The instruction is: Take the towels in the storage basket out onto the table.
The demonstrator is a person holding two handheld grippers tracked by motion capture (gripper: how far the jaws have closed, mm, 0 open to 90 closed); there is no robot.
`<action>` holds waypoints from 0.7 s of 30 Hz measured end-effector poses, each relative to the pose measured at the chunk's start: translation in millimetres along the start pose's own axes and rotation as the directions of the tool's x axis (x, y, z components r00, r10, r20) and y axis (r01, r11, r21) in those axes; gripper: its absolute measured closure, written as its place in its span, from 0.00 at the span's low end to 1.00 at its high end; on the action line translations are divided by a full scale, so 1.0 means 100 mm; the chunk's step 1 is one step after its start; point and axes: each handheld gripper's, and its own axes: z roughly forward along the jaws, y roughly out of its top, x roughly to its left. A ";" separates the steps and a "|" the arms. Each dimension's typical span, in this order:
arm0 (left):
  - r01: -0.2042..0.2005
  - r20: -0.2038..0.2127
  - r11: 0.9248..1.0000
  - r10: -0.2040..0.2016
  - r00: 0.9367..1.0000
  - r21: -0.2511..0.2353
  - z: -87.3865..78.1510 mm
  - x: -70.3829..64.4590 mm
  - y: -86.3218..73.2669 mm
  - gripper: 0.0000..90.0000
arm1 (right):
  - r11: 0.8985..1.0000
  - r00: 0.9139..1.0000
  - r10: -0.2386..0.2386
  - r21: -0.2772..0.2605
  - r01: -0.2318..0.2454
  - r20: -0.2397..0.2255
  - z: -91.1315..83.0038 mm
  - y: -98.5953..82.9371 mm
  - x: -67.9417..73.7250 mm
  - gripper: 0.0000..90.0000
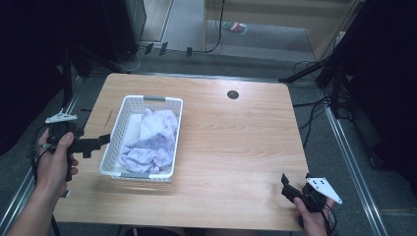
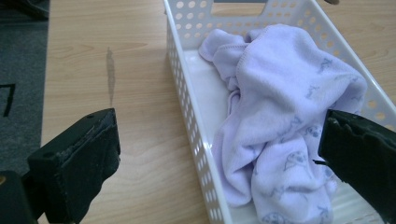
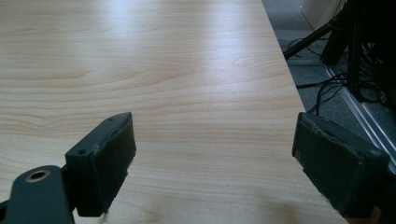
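A white perforated basket [image 1: 110,132] stands on the left half of the wooden table, with crumpled pale lilac cloth [image 1: 152,140] inside it. In the left gripper view the cloth [image 2: 280,116] fills most of the basket [image 2: 187,100] and carries small grey prints. My left gripper [image 1: 101,141] hovers just left of the basket, pointing at its wall, jaws wide open and holding nothing [image 2: 219,163]. My right gripper [image 1: 286,184] rests near the table's front right corner, open over bare wood [image 3: 212,168].
A dark round grommet [image 1: 232,94] sits near the table's far edge. Cables and stand legs [image 1: 314,73] lie on the grey floor to the right and behind. The table's right edge [image 3: 280,70] runs close to my right gripper.
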 end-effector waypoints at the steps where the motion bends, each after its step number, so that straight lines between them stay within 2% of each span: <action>1: -0.002 -0.002 1.000 0.002 1.000 0.010 0.02 -0.02 0.05 0.00 | 1.000 1.000 -0.001 0.000 0.001 0.001 0.00 0.00 0.00 0.15; 3: -0.005 -0.001 1.000 0.005 1.000 0.019 0.05 -0.04 0.10 0.00 | 1.000 1.000 -0.001 0.000 0.001 0.001 0.00 0.00 0.00 0.15; 5: -0.002 0.015 0.999 0.002 1.000 0.043 0.15 -0.10 0.23 0.00 | 1.000 1.000 0.001 0.002 -0.001 0.001 0.00 0.00 0.00 0.15; 12: 0.005 0.006 0.992 -0.006 1.000 0.128 0.43 -0.28 0.47 0.00 | 1.000 1.000 -0.003 0.003 0.003 0.000 0.00 0.00 0.00 0.15; 17: -0.022 0.027 0.984 0.017 0.999 0.178 0.60 -0.53 0.58 0.00 | 1.000 1.000 -0.001 0.002 0.001 -0.008 0.00 0.00 -0.01 0.15; 19: -0.027 0.032 0.983 0.021 0.999 0.179 0.62 -0.57 0.59 0.00 | 1.000 1.000 0.001 0.003 -0.001 -0.009 0.00 0.00 0.00 0.15; 21: -0.060 0.044 0.976 0.052 0.998 0.211 0.70 -0.72 0.61 0.00 | 1.000 1.000 -0.003 0.003 0.003 -0.014 0.01 0.00 -0.01 0.15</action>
